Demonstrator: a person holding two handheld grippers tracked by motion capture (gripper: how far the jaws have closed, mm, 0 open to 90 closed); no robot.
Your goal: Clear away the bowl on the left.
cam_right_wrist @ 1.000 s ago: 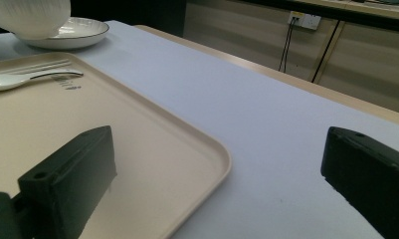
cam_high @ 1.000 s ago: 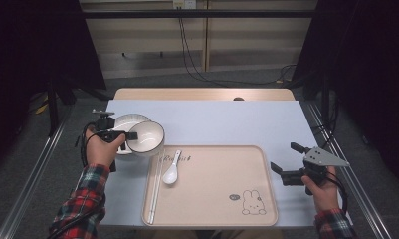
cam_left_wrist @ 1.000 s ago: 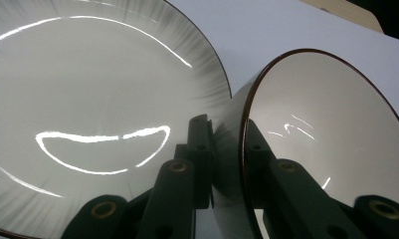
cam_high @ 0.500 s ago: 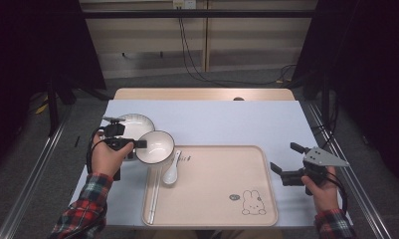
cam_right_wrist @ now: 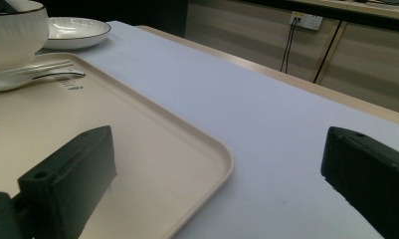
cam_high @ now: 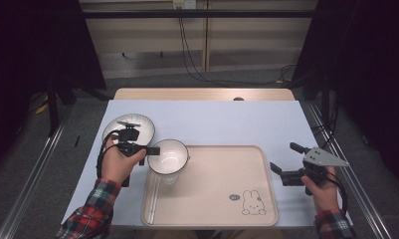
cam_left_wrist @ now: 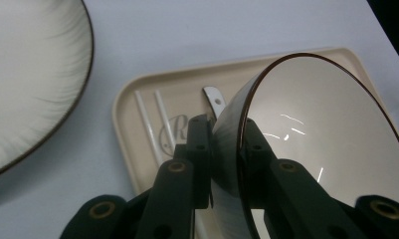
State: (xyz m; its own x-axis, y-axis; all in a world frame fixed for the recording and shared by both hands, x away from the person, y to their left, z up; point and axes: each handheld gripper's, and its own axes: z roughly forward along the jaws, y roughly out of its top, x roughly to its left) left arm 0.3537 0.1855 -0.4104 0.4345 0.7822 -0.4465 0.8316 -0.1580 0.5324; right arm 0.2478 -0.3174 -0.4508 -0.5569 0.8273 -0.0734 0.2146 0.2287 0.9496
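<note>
Here the left gripper (cam_high: 148,149) clamps the rim of the white bowl (cam_high: 168,156) between its fingers, above the tray (cam_high: 222,219) corner; the right gripper (cam_high: 283,163) rests with fingers spread, empty.

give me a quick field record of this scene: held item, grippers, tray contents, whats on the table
held item: bowl, rim clamped by left gripper, above the tray's left end
left gripper: shut on bowl, one jaw inside the rim, one outside
right gripper: open, nothing between jaws, at tray's right edge
tray: beige, rabbit drawing; chopsticks along left side, spoon partly hidden by bowl
plate: on table left of tray
table: pale blue cover
</note>
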